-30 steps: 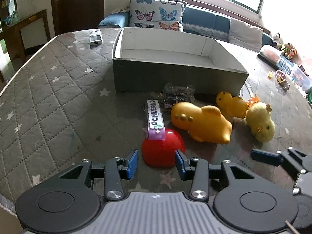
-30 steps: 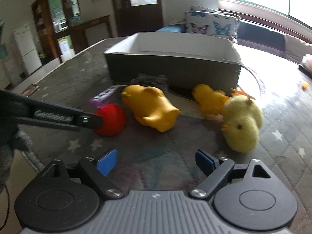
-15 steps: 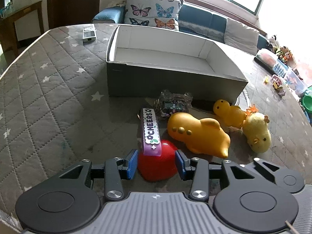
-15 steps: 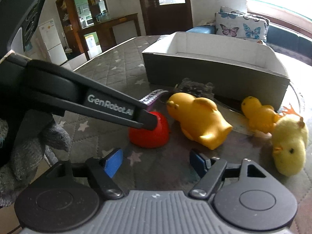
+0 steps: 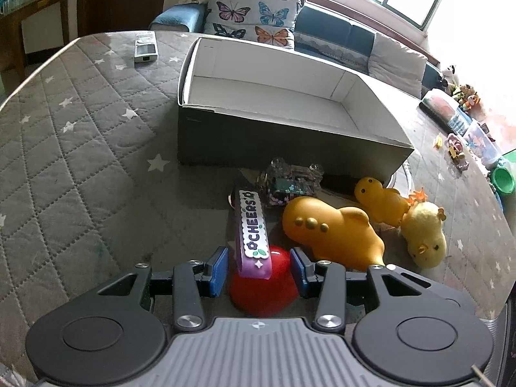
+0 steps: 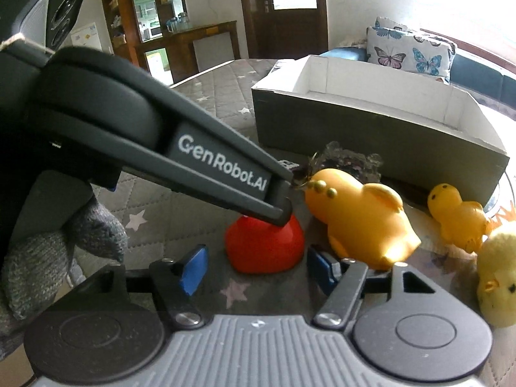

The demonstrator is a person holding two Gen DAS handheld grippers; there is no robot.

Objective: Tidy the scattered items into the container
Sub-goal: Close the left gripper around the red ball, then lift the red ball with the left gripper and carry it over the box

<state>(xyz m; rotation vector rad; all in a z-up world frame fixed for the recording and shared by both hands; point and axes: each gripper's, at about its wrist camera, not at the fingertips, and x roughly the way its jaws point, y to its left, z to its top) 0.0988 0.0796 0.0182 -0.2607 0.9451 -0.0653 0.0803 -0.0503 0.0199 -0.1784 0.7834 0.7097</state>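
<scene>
Straddling the half-hidden red toy (image 5: pixel 262 285), left gripper (image 5: pixel 258 269) and right gripper (image 6: pixel 256 266), fingers apart.

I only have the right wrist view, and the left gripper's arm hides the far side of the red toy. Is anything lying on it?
Observer: Yes. A purple CHEERS bar rests with its near end on top of the red toy.
Operator: Is the left gripper shut on the toy?
Observer: No. The left gripper straddles the toy with its jaws open, and a gap shows between the toy and one pad.
</scene>
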